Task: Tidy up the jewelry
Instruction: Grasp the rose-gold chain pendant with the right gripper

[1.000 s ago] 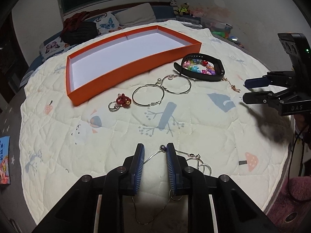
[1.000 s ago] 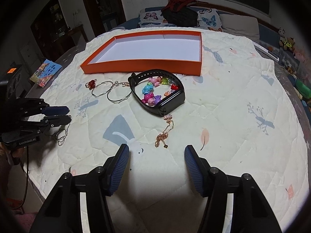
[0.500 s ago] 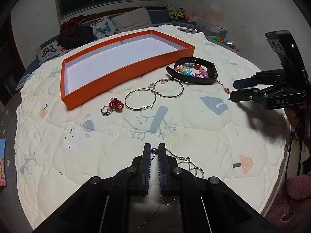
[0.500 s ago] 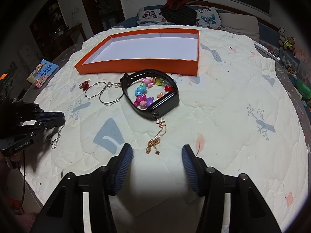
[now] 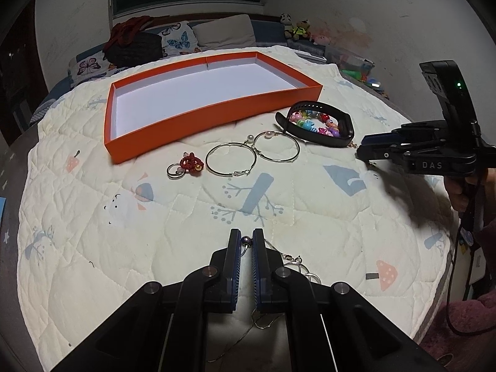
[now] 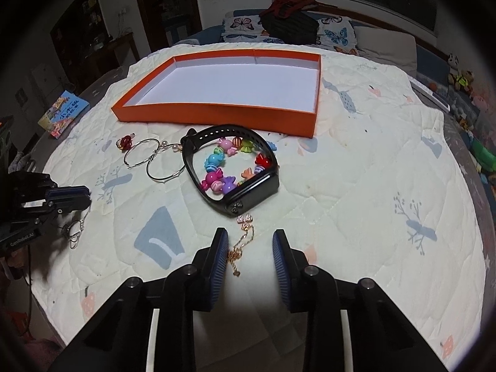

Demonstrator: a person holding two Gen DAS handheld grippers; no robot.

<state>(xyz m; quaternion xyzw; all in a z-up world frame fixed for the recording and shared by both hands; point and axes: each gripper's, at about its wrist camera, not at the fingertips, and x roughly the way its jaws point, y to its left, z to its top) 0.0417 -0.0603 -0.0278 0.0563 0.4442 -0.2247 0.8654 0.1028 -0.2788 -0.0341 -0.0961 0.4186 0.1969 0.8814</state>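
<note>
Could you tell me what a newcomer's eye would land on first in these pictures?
Probably the big orange tray, white inside, at the far side of the quilt. Next, the colourful candy beads ringed by a black watch band just before it.

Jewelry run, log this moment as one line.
left gripper: shut on silver necklace | right gripper: open around gold chain | orange tray: empty

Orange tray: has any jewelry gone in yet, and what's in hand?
None: the tray is empty. The left gripper is shut on a silver necklace. The right gripper is open around a gold chain. Hoops, watch, beads and red charm remain.
</note>
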